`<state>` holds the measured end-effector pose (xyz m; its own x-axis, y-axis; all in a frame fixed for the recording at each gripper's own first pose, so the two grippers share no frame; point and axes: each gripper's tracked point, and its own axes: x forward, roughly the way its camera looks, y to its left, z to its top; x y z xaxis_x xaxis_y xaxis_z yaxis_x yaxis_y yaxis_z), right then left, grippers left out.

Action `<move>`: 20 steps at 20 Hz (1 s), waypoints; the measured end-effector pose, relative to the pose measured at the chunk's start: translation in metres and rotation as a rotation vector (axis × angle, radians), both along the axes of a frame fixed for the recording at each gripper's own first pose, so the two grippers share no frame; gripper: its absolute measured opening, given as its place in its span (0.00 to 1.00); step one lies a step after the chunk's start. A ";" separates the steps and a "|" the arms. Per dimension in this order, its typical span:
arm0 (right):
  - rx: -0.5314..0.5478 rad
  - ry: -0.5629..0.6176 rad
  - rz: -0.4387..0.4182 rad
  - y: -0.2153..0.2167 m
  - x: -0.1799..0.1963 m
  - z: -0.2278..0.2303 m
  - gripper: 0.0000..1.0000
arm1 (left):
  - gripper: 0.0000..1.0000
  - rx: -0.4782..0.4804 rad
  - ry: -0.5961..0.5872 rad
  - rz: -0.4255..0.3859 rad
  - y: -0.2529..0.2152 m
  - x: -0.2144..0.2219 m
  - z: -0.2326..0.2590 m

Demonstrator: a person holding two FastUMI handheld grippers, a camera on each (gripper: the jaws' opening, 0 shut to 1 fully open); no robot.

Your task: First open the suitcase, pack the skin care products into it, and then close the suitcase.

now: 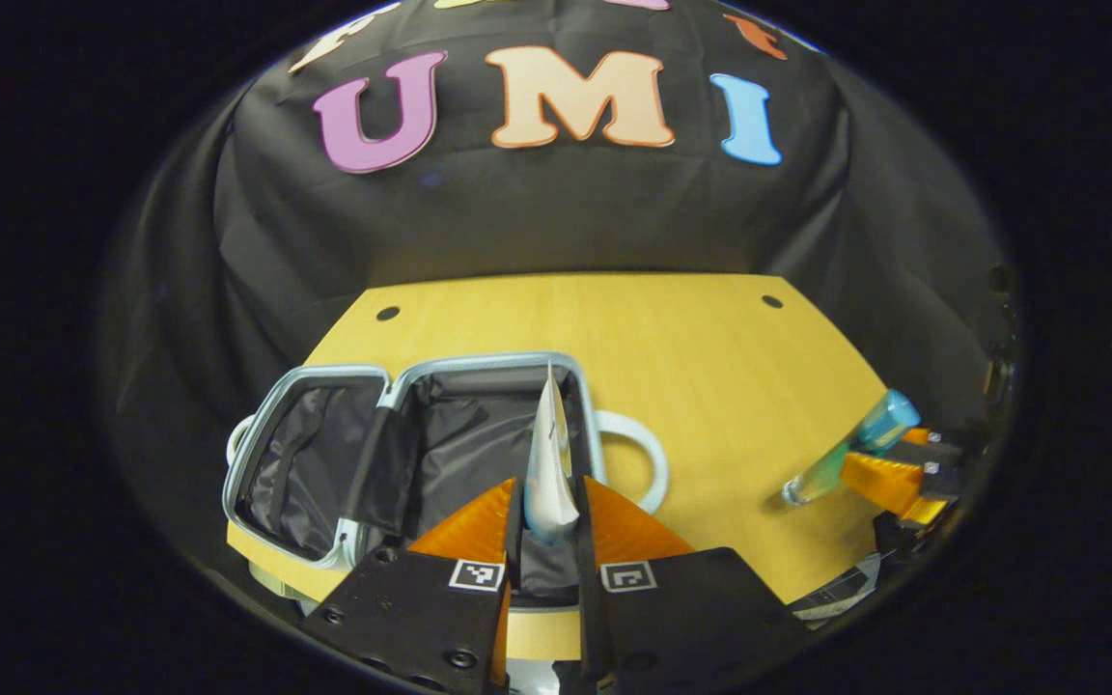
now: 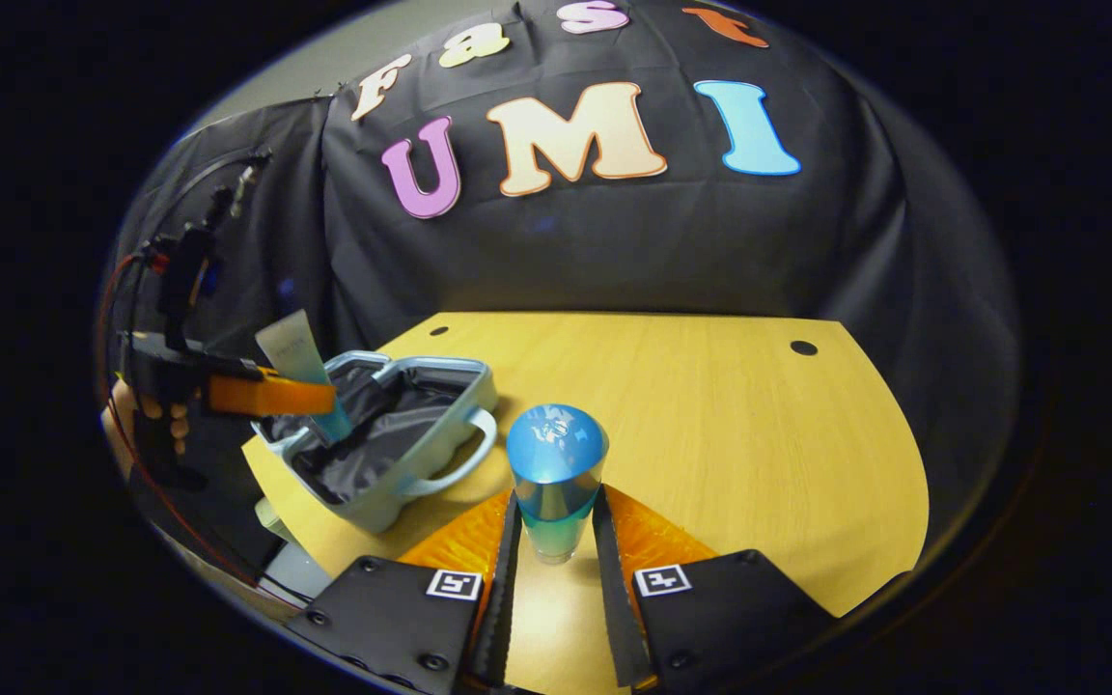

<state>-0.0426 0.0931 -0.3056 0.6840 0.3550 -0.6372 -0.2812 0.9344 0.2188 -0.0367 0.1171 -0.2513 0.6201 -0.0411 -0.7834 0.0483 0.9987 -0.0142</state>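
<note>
Left gripper view: the yellow wooden table (image 1: 710,347) carries a small pale-blue suitcase (image 1: 402,372) lying open at its near left edge, both black-lined halves exposed and a white handle (image 1: 648,454) jutting toward the table's middle. With the case open, the first step looks complete.

Over the suitcase's right-hand half, the left gripper (image 1: 550,516) pinches a white squeeze tube (image 1: 549,454) edge-on between its orange fingers, jaws drawn almost together on the crimped body. In the right gripper view the same tube (image 2: 300,362) hangs cap-down just above the lining (whether it touches the fabric cannot be told), so this item appears close to being packed but not yet let go.

Further right, well apart from the case, the right gripper (image 2: 556,526) grips a clear teal bottle with a blue cap (image 2: 556,463), both fingers pressing its sides, held above bare table. From the left gripper view it (image 1: 850,449) shows tilted.

Judged from this, packing is under way: two products are left to set inside, then the lid must be closed.
</note>
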 end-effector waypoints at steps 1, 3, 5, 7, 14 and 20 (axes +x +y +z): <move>0.019 0.004 0.005 0.008 0.002 0.006 0.41 | 0.22 0.010 0.033 0.006 0.011 -0.002 -0.010; 0.063 0.017 0.014 0.027 0.001 0.015 0.43 | 0.22 0.023 0.116 0.010 0.027 -0.009 -0.031; 0.096 0.033 0.027 0.044 -0.001 0.020 0.43 | 0.22 0.030 0.189 0.011 0.041 -0.012 -0.050; 0.098 0.042 0.042 0.057 -0.003 0.023 0.43 | 0.22 0.025 0.259 0.015 0.051 -0.016 -0.068; 0.153 0.107 0.074 0.111 -0.002 0.026 0.43 | 0.22 -0.021 0.368 0.003 0.069 -0.013 -0.114; 0.161 0.155 0.109 0.172 0.006 0.016 0.40 | 0.24 -0.093 0.316 -0.064 0.069 0.010 -0.124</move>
